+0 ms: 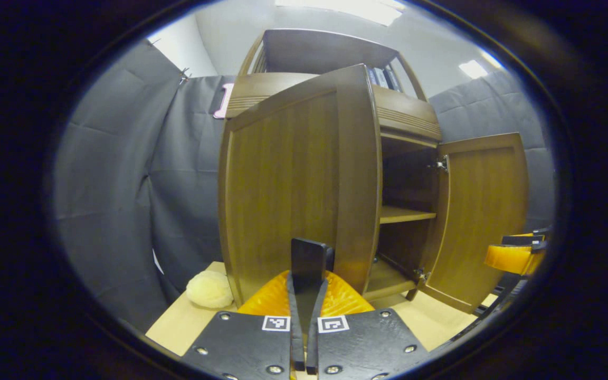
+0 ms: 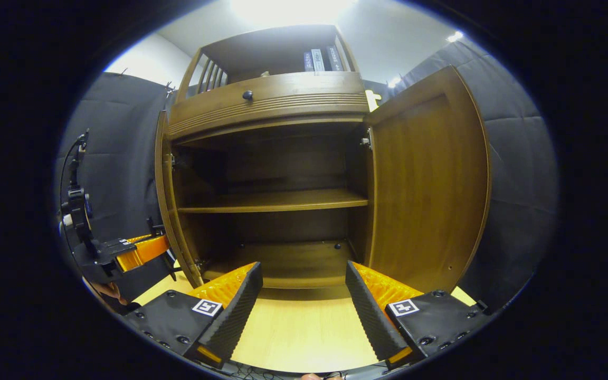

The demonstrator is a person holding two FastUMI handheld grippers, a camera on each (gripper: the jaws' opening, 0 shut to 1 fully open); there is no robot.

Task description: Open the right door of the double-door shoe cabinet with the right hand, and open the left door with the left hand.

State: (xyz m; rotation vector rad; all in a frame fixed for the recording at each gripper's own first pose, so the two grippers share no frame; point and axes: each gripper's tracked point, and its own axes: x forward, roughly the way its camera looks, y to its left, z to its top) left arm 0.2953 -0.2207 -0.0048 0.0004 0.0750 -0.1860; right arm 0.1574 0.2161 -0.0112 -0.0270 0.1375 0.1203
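Left gripper view: both cabinet doors stood open, the left gripper [image 1: 308,274] pinching the left door's edge.

Its two black fingers were pressed together on a dark handle [image 1: 309,252] at the near edge of the left door [image 1: 293,190], which was swung well out toward the camera. Past it the shoe cabinet [image 1: 404,174] showed a middle shelf [image 1: 404,214], and the right door [image 1: 481,211] stood wide open on the far right. A pale fuzzy ball [image 1: 209,289] lay on the wooden table [image 1: 188,322], just left of the left door. In the right gripper view, the right gripper [image 2: 304,295] was spread wide, holding nothing, near the cabinet's open front; the right door [image 2: 425,184] stood just to its right.
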